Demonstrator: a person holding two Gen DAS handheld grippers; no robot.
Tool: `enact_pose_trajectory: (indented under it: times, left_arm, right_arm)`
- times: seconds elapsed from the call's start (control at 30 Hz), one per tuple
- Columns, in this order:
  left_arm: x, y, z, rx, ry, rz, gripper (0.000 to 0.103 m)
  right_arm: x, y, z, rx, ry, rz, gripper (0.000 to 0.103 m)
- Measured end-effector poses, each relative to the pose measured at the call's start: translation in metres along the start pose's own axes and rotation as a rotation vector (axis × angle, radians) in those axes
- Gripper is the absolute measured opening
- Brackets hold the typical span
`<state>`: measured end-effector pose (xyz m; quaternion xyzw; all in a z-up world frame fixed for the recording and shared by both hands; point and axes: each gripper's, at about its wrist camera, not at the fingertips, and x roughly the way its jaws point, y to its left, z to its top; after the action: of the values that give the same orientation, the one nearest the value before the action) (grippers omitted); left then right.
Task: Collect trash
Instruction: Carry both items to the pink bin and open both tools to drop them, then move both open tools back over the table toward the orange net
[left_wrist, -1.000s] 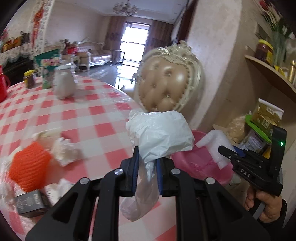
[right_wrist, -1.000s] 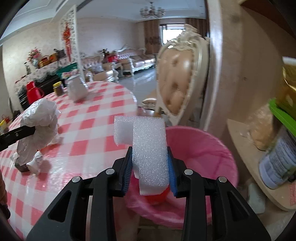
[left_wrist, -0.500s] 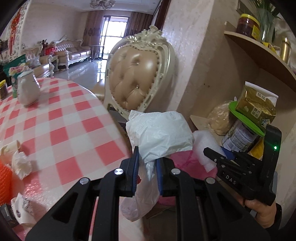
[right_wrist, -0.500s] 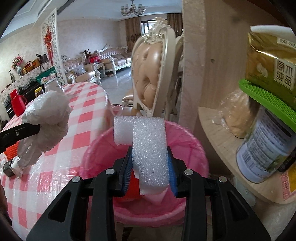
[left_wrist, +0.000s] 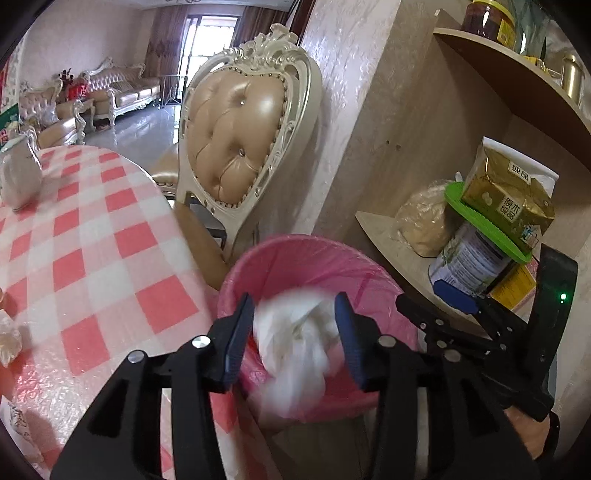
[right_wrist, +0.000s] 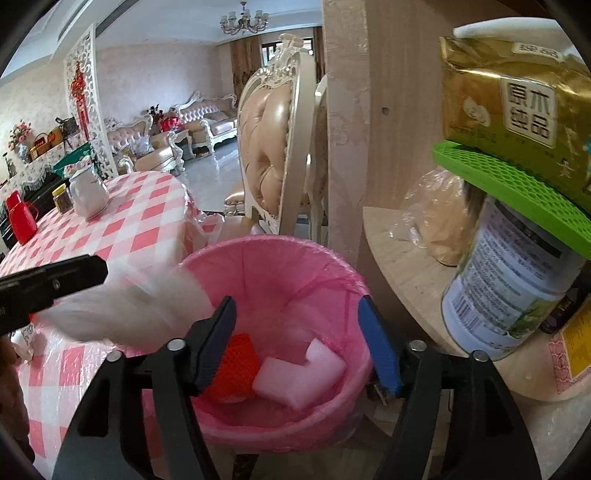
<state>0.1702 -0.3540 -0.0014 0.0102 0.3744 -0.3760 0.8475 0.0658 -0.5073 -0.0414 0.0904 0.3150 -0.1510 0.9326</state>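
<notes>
Crumpled white plastic bag (left_wrist: 295, 343): blurred, apparently falling, between the parted pads of the left gripper (left_wrist: 295, 339) and over the mouth of the bin; no pad seen pressing on it. In the right wrist view it streaks across the bin's near-left rim (right_wrist: 122, 310).

White foam block (right_wrist: 299, 376): lying inside the bin, beside an orange mesh piece (right_wrist: 236, 365).

Round bin with pink plastic liner (right_wrist: 332, 266): on the floor between the red-and-white checked table (left_wrist: 96, 251) and a beige wooden shelf (right_wrist: 406, 266).

Risk, judged: the bag is light and sits near the table-side rim; it could drape over the edge or drift to the floor. Loose liner may snag a finger on withdrawal.

Left gripper: jaws have just been opening, partly apart, the bag loose between them.

Right gripper (right_wrist: 299, 343): jaws have just been opening, about half spread, nothing between them; the foam lies below in the bin.
</notes>
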Motion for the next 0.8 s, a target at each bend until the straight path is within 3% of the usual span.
enact_pose_trajectory:
  times: [0.3,0.8]
  left_arm:
    - [-0.016,0.013,-0.006,-0.028,-0.021,0.022,0.045]
    - [-0.068,0.049,-0.03,-0.1,-0.088,0.092,0.045]
  right_arm:
    - [-0.006,0.005,-0.001,-0.004,-0.012,0.012,0.074]
    - [-0.018,0.049,0.001,-0.067,-0.028,0.064,0.083]
